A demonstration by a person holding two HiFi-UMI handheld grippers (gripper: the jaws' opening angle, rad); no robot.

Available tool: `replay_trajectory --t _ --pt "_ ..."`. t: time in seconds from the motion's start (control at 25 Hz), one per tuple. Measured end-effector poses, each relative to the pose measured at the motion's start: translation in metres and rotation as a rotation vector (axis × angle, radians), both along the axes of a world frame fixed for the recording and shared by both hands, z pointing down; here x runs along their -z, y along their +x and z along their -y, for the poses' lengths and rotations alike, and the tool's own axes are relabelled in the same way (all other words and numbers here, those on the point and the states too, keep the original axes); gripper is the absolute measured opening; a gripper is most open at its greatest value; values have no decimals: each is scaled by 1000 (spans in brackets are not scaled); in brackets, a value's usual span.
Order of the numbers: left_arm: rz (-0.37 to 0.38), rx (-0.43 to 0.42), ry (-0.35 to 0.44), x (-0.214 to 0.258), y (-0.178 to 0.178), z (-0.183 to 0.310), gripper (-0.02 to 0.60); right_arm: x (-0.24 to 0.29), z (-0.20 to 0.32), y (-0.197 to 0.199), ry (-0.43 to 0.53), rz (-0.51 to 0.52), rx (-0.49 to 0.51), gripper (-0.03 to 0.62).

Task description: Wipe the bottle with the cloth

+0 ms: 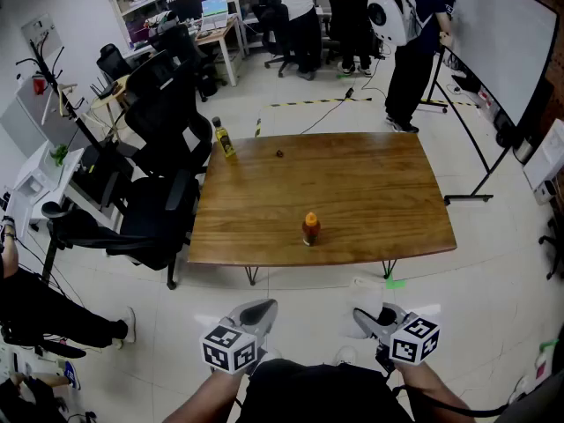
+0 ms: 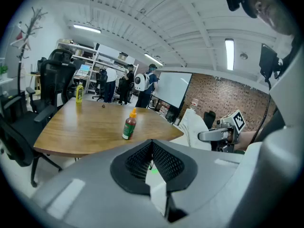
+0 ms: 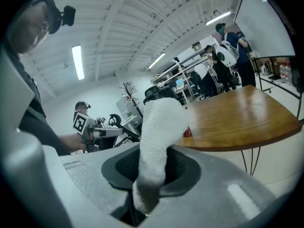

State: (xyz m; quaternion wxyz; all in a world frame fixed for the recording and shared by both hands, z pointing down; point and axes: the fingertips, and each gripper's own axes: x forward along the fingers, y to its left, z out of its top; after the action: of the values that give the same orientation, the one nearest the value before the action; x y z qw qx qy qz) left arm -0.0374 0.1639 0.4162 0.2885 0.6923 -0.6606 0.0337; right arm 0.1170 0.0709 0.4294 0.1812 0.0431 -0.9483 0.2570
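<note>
A small sauce bottle (image 1: 310, 228) with an orange cap stands upright near the front edge of the wooden table (image 1: 370, 192). In the left gripper view the bottle (image 2: 128, 125) is ahead and to the left. My left gripper (image 1: 254, 314) hangs short of the table, shut and empty; its jaws (image 2: 152, 148) meet with nothing between them. My right gripper (image 1: 372, 321) is shut on a white cloth (image 3: 159, 137), which sticks up from the jaws. The cloth hides most of the bottle (image 3: 187, 132) in the right gripper view.
A yellow bottle (image 1: 225, 139) stands at the table's far left corner, with a small dark object (image 1: 279, 154) nearby. Black office chairs (image 1: 163, 174) crowd the table's left side. People stand at the back by a whiteboard (image 1: 502, 33). A seated person's legs (image 1: 53, 311) lie at the left.
</note>
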Motion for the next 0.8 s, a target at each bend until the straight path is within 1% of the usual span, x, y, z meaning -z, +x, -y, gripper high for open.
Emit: replay_trajectory --t 0.28,0.36,0.44,0.52,0.64,0.72,0.8 --pt "32 74 23 10 8 16 17 4 26 29 1 0 24 74" --pt "56 89 42 17 12 22 17 3 36 38 3 -7 41 74" --pt "96 90 61 23 14 28 17 1 45 42 8 -9 59 74" --pt "145 71 71 28 16 34 17 0 52 42 10 -9 67 74" --pt "204 7 75 32 17 45 23 1 62 35 -2 -2 52 74" --pt "227 -38 87 34 7 56 38 1 67 26 -8 13 28 74" --pt "249 -74 101 34 -13 72 46 -1 71 12 -12 24 4 74"
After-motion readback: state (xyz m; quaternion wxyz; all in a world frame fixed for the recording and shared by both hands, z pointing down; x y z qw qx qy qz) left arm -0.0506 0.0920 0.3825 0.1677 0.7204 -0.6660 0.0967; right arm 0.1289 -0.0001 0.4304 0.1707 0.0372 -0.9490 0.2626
